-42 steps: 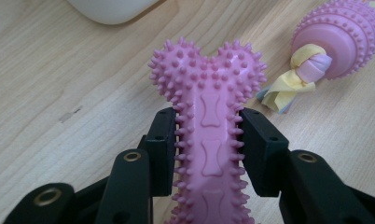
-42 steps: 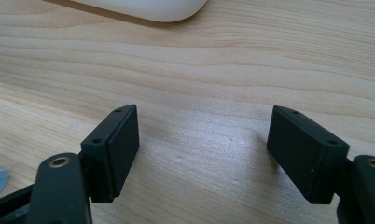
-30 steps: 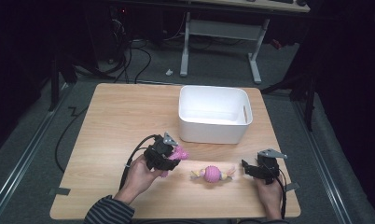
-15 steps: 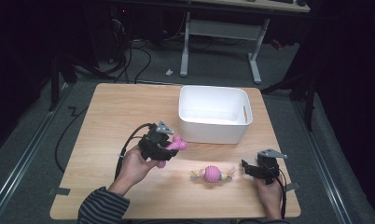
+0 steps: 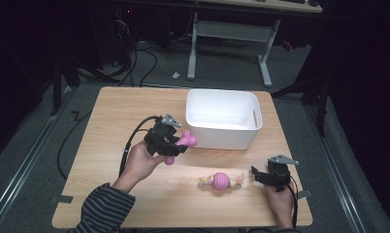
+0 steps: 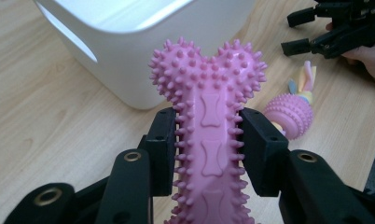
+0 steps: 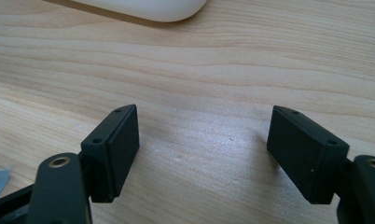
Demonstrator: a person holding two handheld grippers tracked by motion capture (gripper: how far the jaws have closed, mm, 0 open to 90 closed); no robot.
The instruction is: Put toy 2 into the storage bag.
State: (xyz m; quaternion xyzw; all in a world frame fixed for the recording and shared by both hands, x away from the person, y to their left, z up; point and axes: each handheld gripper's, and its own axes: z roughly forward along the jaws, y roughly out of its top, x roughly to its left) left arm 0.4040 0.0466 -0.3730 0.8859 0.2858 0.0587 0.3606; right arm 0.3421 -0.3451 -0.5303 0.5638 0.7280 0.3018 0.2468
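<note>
A pink spiky bone-shaped toy (image 6: 208, 116) is clamped by its shaft in my left gripper (image 6: 208, 140), which is shut on it. In the high view that gripper (image 5: 176, 145) holds the pink bone (image 5: 186, 141) above the table, just left of the white bin (image 5: 223, 103). A pink spiky ball with pastel rope ends (image 5: 221, 180) lies on the table between my hands, also seen past the bone as the ball (image 6: 289, 114). My right gripper (image 5: 256, 174) rests low near the table's front right, open, with bare wood between its pads (image 7: 202, 154).
The white bin's wall (image 6: 129, 60) stands close behind the held bone. My right gripper's black jaws show far off in the left gripper view, beside a hand (image 6: 367, 56). A wooden table (image 5: 115, 111) carries everything; dark floor and cables surround it.
My left hand has lifted the pink bone off the table and carried it up and toward the bin's left front corner. The right hand and the ball have stayed put.
</note>
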